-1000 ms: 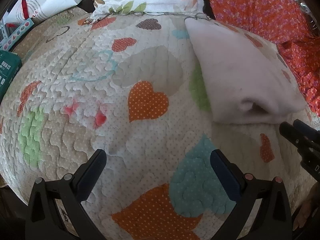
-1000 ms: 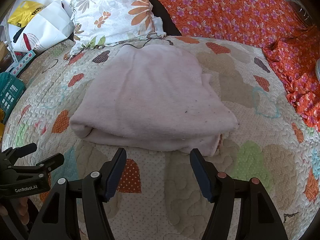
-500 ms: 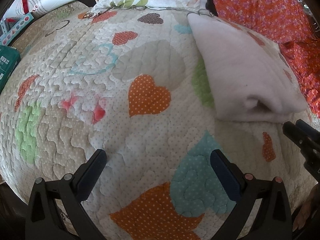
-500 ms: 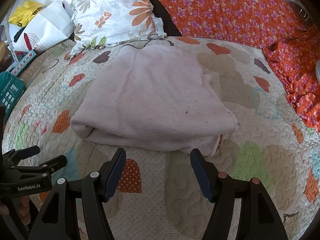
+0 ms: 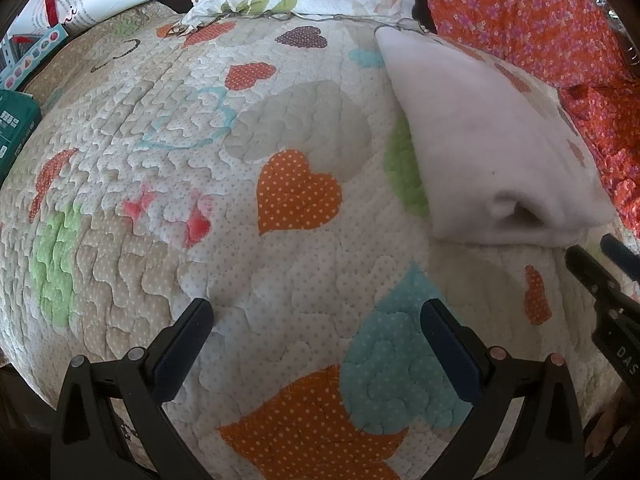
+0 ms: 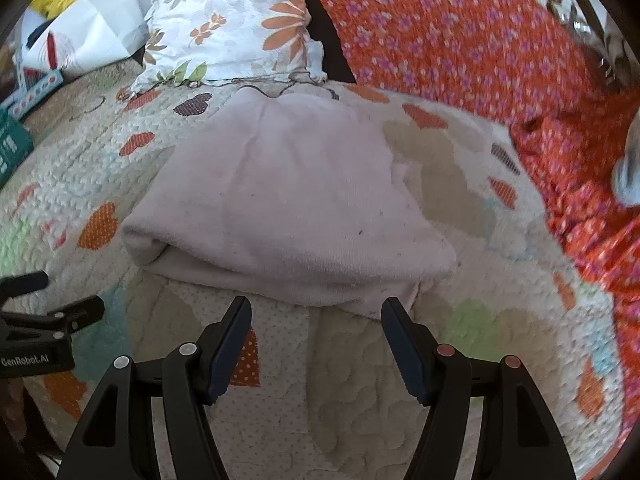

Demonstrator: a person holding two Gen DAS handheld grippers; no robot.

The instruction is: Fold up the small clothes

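A pale pink folded garment (image 6: 288, 208) lies flat on the heart-patterned quilt (image 6: 280, 392). In the left wrist view it (image 5: 492, 152) sits at the right. My right gripper (image 6: 316, 312) is open and empty, just in front of the garment's near folded edge, not touching it. My left gripper (image 5: 316, 316) is open and empty over bare quilt (image 5: 200, 152), to the left of the garment. Each gripper shows at the edge of the other's view: the right one (image 5: 600, 264) and the left one (image 6: 48, 296).
A floral pillow (image 6: 232, 28) lies behind the garment. An orange flowered cloth (image 6: 460, 40) covers the back right. A white bag (image 6: 88, 36) and a green box (image 6: 10, 148) sit at the far left.
The right wrist view has tilted and shifted: the garment now lies nearer the right fingertips. The left gripper has barely moved. Both stay open.
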